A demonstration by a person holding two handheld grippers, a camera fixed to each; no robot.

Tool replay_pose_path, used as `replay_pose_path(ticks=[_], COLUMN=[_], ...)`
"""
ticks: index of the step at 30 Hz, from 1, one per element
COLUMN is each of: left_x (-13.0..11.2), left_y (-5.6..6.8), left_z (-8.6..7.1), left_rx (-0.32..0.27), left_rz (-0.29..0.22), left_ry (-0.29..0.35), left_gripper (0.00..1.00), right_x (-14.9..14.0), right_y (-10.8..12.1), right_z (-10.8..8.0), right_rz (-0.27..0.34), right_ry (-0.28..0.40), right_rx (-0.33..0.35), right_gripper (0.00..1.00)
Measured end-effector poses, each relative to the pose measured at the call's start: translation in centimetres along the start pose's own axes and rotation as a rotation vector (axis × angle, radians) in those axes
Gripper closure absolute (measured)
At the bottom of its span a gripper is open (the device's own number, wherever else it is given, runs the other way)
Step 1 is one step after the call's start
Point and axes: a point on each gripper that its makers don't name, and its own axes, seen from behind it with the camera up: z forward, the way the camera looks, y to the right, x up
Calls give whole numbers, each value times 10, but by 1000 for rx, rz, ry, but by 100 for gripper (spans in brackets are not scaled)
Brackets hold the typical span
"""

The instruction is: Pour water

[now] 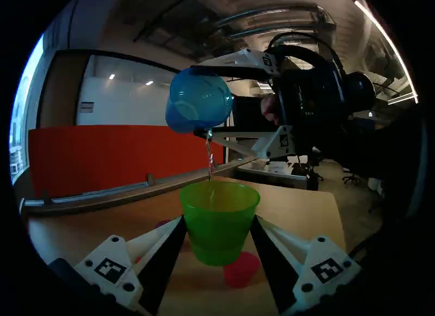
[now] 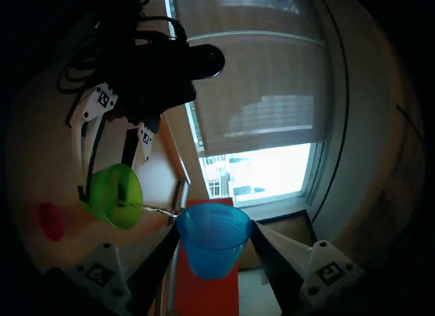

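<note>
Above, blue cup (image 1: 198, 101) tipped, green cup (image 1: 219, 223) below.

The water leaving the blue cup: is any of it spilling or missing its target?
Nothing stands out. The thin stream from the tilted blue cup lands inside the green cup, and I see no puddle on the table.

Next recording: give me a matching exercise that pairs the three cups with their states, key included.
Things:
1. blue cup
2. green cup
3. pink cup

States:
A. resting on the table, not gripped
B. tipped, pouring water
C. held upright, catching the stream

Pairs: 1-B, 2-C, 3-A
</note>
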Motion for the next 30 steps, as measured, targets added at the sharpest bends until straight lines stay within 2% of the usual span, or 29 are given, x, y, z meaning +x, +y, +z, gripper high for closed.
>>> replay_pose_path(ticks=[30], left_x=[2], left_y=[0], left_z=[0], left_rx=[5], left_rz=[2], left_ry=[7], left_gripper=[19], right_x=[6], right_y=[7], right_z=[-3], right_rz=[-84], right_ry=[-2], right_rx=[-6], right_gripper=[7])
